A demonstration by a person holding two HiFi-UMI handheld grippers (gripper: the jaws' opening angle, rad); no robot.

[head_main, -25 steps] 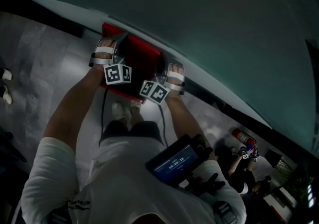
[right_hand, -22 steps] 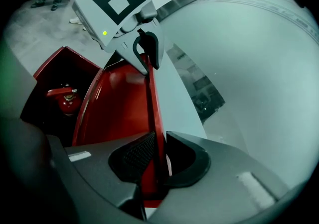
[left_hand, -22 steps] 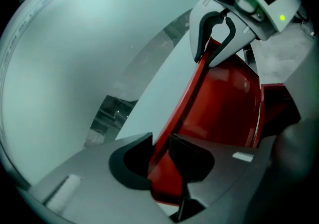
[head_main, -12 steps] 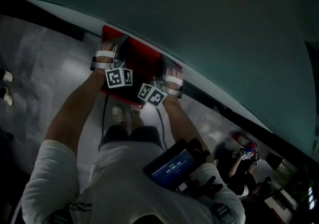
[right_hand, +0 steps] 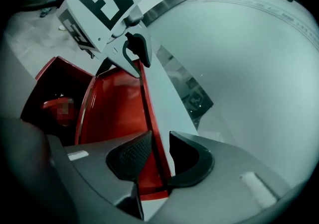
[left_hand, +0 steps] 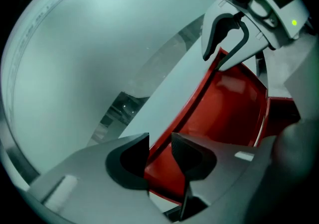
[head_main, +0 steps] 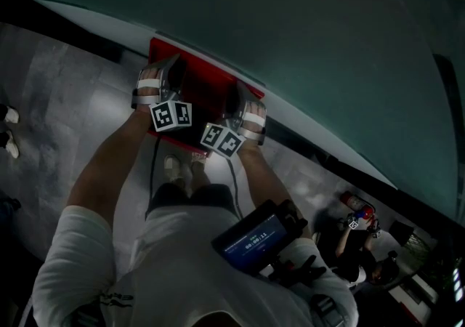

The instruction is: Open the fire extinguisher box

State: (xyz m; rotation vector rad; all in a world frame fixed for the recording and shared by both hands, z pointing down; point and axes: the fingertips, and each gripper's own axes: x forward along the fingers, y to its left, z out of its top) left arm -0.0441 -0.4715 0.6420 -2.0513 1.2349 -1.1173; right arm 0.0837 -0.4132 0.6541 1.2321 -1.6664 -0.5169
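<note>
The red fire extinguisher box (head_main: 205, 93) stands on the floor against the wall, its lid (left_hand: 224, 103) raised toward the wall. My left gripper (head_main: 166, 80) straddles the lid's left part and my right gripper (head_main: 234, 104) its right part. In the left gripper view the lid's red rim runs between my left gripper's (left_hand: 160, 151) jaws, with a gap beside it. In the right gripper view the rim (right_hand: 149, 118) likewise passes between my right gripper's (right_hand: 160, 149) jaws. Both pairs of jaws are opening. The box's dark inside (right_hand: 55, 106) shows something red, partly blurred.
A pale wall (head_main: 305, 35) with a white band (head_main: 320, 140) at its foot rises behind the box. Grey floor tiles (head_main: 58, 93) lie to the left. At lower right a second red extinguisher (head_main: 354, 202) lies beside a crouching person (head_main: 356, 245). Someone's shoes (head_main: 7, 126) stand at the left edge.
Both grippers have shifted a little toward the wall along with the raised lid. The hold on the lid's rim has loosened.
</note>
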